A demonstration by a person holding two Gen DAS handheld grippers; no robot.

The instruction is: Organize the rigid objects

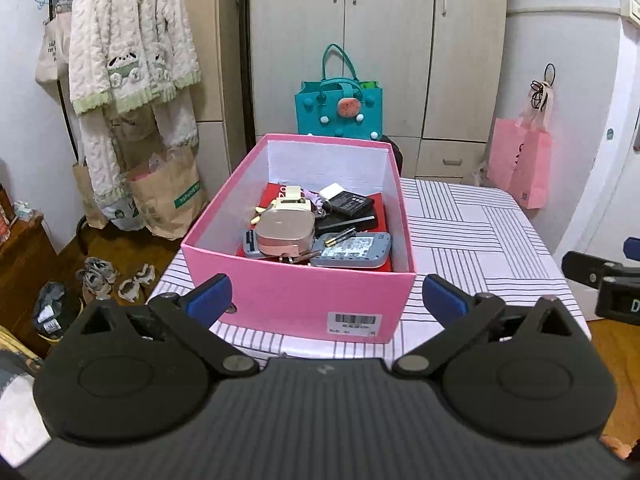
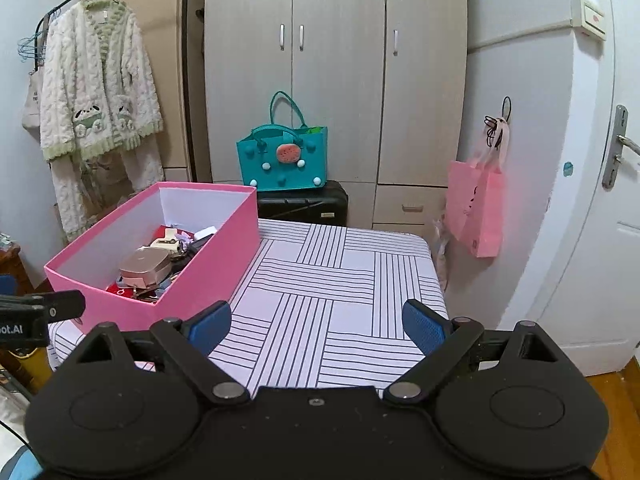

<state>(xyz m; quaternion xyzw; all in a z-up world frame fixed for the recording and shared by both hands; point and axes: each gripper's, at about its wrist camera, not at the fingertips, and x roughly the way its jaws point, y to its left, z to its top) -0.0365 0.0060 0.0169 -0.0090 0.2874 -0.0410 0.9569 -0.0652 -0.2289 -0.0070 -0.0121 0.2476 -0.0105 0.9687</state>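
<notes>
Pink card, white inside: the box (image 1: 304, 300) stands open on the striped tabletop (image 1: 472, 236), at its left side as the right wrist view shows. A barcode label (image 1: 354, 323) is stuck on its near wall. Inside lies a jumble of small hard things over a red base (image 1: 380, 204): a rose-gold case (image 1: 284, 227) on top near the middle, a cream plug (image 1: 291, 194) behind it, a white charger (image 1: 334, 191) and a black battery (image 1: 352, 203) toward the back right, a grey device (image 1: 352, 251) with a printed label at the front right, and two thin gold-tipped sticks (image 1: 342, 237) across it. The rest of the heap is too tangled to name.

The left claw (image 1: 326, 300) hangs just before the box's near wall, jaws wide, nothing between them. The right claw (image 2: 316, 326) hovers over bare tabletop right of the box, also wide and empty.

Behind the tabletop a teal bag (image 2: 282, 164) sits on a black suitcase (image 2: 304, 202); a pink bag (image 2: 476, 210) hangs at the right.
</notes>
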